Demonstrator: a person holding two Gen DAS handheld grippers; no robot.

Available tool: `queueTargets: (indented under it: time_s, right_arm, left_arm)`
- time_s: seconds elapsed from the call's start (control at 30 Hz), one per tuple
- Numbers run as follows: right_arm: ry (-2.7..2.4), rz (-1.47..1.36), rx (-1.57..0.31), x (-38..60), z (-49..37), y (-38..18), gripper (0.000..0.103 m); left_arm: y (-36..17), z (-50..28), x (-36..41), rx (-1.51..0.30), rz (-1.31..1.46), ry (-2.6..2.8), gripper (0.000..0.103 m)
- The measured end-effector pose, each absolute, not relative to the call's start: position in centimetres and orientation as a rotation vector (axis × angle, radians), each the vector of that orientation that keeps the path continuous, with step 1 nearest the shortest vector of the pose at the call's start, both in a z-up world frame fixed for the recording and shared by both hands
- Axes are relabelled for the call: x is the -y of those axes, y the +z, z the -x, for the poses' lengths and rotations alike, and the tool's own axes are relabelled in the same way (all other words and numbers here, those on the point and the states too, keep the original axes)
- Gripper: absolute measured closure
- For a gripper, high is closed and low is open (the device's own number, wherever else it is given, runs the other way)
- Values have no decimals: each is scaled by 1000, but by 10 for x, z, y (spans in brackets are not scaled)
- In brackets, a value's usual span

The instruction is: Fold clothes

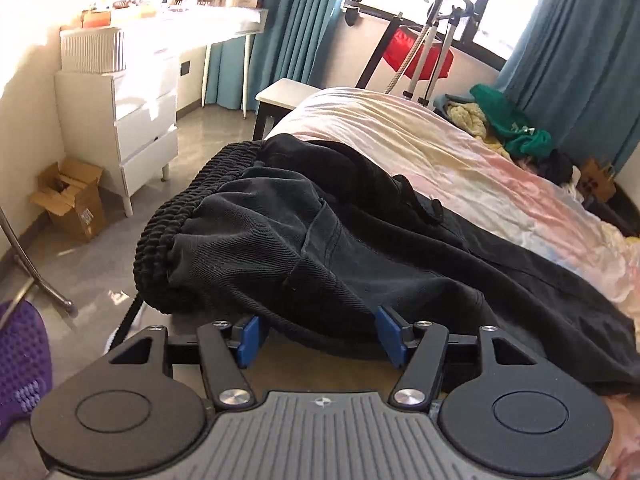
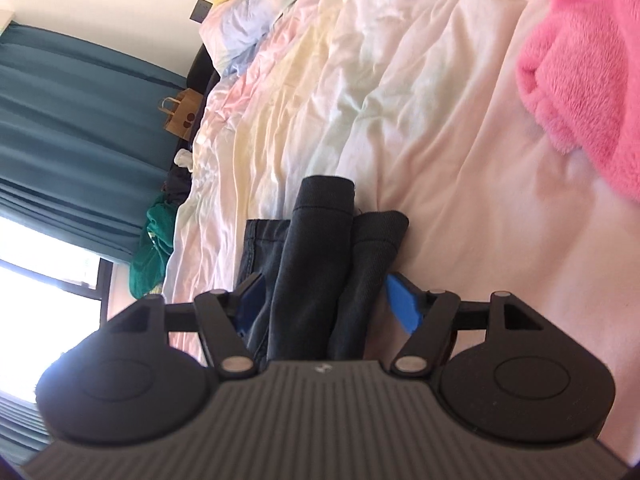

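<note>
Black trousers (image 1: 320, 240) between both open jaws.

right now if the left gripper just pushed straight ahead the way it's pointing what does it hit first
The black pants. The left gripper has its blue pads spread, with the lower edge of the fabric already lying between them, so it would likely run into the bunched cloth behind the elastic waistband almost at once, though depth is hard to judge.

left wrist: low, close, level | right wrist: rolled sideways | shared: bed (image 1: 420, 140)
</note>
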State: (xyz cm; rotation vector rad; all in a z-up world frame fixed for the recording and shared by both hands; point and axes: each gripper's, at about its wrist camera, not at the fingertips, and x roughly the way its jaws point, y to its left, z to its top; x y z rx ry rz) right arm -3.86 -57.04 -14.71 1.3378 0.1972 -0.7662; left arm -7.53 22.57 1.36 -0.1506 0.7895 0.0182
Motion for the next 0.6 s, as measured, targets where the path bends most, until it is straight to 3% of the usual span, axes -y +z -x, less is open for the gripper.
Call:
queueTargets:
  time_s: [0.17,0.33,0.6]
  right_arm:
    - [-759,-1307,-99,573,52,-139,33]
    - [-667,-1326,-131,574,37,-138,33]
    - [-560,-1516,-175,573,29,-165,34]
  left_arm:
    - [40,81,-150,-648,-181,-29,33]
    - [41,68,-72,-583,-286,-169,30]
    - [-35,12,46,-575,-451,-423,31]
